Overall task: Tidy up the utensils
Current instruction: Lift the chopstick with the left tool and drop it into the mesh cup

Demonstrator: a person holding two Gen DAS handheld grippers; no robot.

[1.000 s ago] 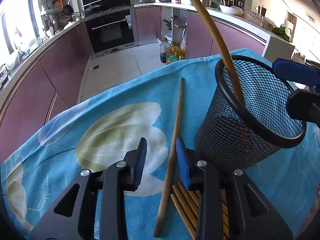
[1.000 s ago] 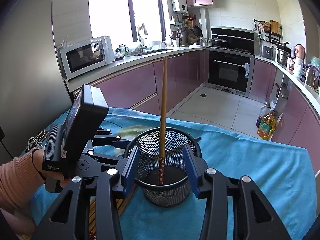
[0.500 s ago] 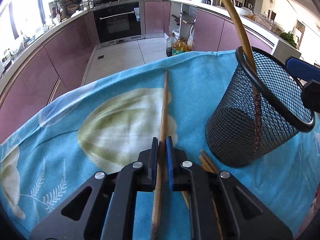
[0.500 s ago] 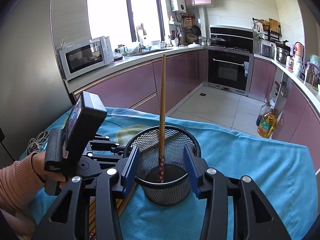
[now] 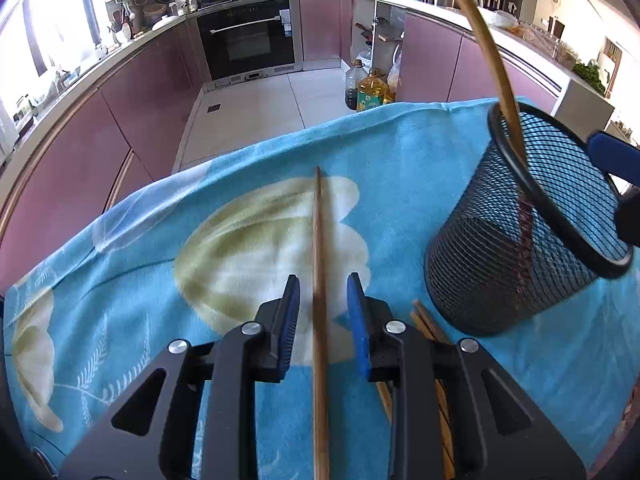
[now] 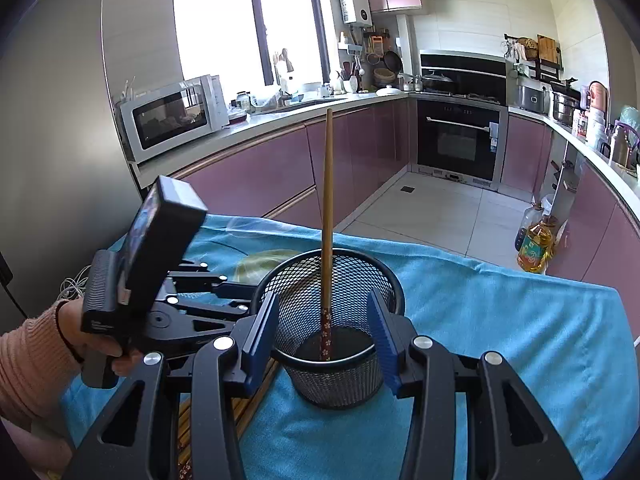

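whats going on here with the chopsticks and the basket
A person with a gripper in each hand is sorting chopsticks into a mesh basket. The right gripper clamps the basket, which already holds one chopstick. The left gripper straddles a loose chopstick lying on the blue cloth; its jaws have just been opening and do not grip it. More chopsticks lie beside the basket.

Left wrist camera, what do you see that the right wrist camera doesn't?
Only left: the lying chopstick on the blue cloth, between the pads of the left tool, which have just been opening and don't touch it. Only right: the microwave and a hand holding the left tool. Both: the mesh cup with the standing chopstick, the blue cloth, the oven.
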